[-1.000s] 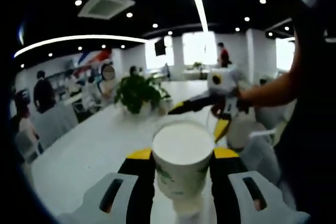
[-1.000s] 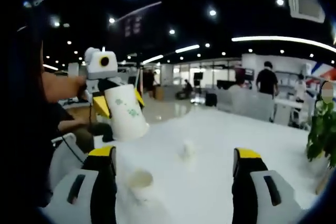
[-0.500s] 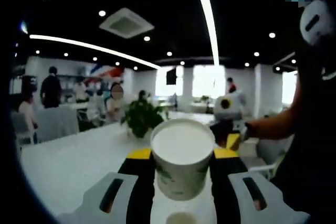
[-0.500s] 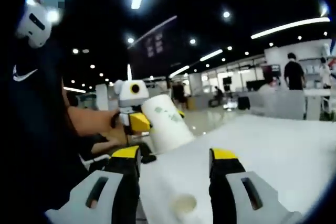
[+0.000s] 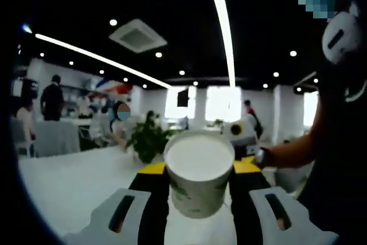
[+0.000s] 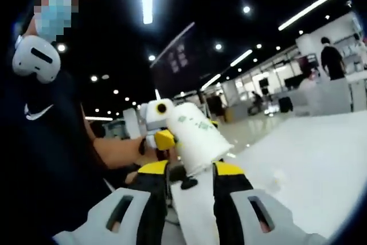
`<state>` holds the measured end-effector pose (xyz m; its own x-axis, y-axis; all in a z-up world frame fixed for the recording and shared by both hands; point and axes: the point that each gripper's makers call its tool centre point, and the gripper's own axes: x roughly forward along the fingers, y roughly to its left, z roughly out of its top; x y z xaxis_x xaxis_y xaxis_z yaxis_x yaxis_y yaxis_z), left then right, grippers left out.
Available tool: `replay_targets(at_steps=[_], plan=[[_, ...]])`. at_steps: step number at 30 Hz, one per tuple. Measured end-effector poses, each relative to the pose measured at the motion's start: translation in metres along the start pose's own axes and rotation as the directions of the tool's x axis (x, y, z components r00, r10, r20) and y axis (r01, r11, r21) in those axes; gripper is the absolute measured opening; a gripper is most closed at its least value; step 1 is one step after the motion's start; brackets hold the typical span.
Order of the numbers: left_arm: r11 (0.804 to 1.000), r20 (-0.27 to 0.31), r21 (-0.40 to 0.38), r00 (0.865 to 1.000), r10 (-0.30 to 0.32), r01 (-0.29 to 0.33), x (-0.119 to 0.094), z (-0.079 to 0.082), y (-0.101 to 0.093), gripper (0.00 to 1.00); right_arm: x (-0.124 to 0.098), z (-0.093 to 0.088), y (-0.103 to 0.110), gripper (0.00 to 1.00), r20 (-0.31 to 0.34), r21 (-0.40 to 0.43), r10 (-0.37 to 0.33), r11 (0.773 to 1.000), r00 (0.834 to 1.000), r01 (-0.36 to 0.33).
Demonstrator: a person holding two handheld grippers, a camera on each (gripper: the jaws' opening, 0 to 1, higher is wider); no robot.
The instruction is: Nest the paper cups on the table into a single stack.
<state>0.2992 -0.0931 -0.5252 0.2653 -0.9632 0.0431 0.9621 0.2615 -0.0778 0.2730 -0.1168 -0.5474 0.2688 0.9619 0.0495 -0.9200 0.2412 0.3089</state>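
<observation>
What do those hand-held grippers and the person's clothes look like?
Each hand-held gripper has pale grey bodies with dark slots, black jaws and yellow tips. The left hand-held gripper shows white housing and a yellow jaw. The person wears a dark top with a small white logo.
</observation>
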Motion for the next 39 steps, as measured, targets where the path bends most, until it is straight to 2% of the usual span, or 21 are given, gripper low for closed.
replay_targets(at_steps=[2,9,16,20,24,28,31,33,34,36,37,39], plan=[[1.000,-0.026,-0.021,1.000,-0.017,0.016,-0.001,-0.007,-0.002,0.39,0.001,0.006,0.003,0.24,0.013,0.007,0.021,1.000,1.000,-0.021],[0.996,-0.093,-0.016,0.992,-0.087,0.086,-0.007,-0.020,-0.014,0.39,0.000,0.014,0.015,0.09,0.030,0.040,0.097,0.994,0.995,-0.098],[0.992,-0.106,-0.035,0.987,-0.123,0.120,-0.007,-0.024,-0.021,0.39,0.005,0.011,0.029,0.02,-0.003,0.043,0.157,0.987,0.988,-0.157],[0.993,-0.131,-0.043,0.984,-0.119,0.114,-0.007,-0.029,-0.021,0.38,0.006,0.013,0.040,0.00,-0.027,0.038,0.198,0.980,0.980,-0.197],[0.992,-0.136,-0.036,0.983,-0.126,0.122,-0.008,-0.027,-0.024,0.39,0.008,0.016,0.044,0.00,-0.058,0.022,0.198,0.980,0.979,-0.197],[0.996,-0.160,-0.020,0.984,-0.084,0.082,-0.011,-0.031,-0.016,0.47,0.008,0.021,0.047,0.00,-0.080,0.010,0.198,0.980,0.977,-0.198],[0.999,-0.168,-0.012,0.985,-0.032,0.030,-0.014,-0.032,-0.006,0.61,0.008,0.024,0.044,0.00,-0.129,-0.049,0.165,0.984,0.978,-0.172],[0.999,-0.179,0.017,0.983,0.031,-0.028,-0.019,-0.036,0.007,0.70,0.008,0.026,0.041,0.00,-0.164,-0.078,0.140,0.985,0.976,-0.154],[0.996,-0.201,0.043,0.976,0.082,-0.075,-0.023,-0.042,0.017,0.75,0.007,0.025,0.036,0.00,-0.207,-0.091,0.113,0.987,0.972,-0.134],[0.991,-0.216,0.047,0.967,0.135,-0.128,-0.028,-0.048,0.027,0.86,0.005,0.020,0.027,0.00,-0.283,-0.102,0.062,0.990,0.957,-0.094],[0.987,-0.221,0.045,0.962,0.159,-0.152,-0.031,-0.050,0.032,0.90,0.005,0.017,0.023,0.00,-0.331,-0.119,0.035,0.990,0.943,-0.078],[0.975,-0.223,0.062,0.949,0.222,-0.214,-0.041,-0.055,0.046,0.98,0.004,0.017,0.022,0.00,-0.384,-0.134,0.017,0.988,0.923,-0.074]])
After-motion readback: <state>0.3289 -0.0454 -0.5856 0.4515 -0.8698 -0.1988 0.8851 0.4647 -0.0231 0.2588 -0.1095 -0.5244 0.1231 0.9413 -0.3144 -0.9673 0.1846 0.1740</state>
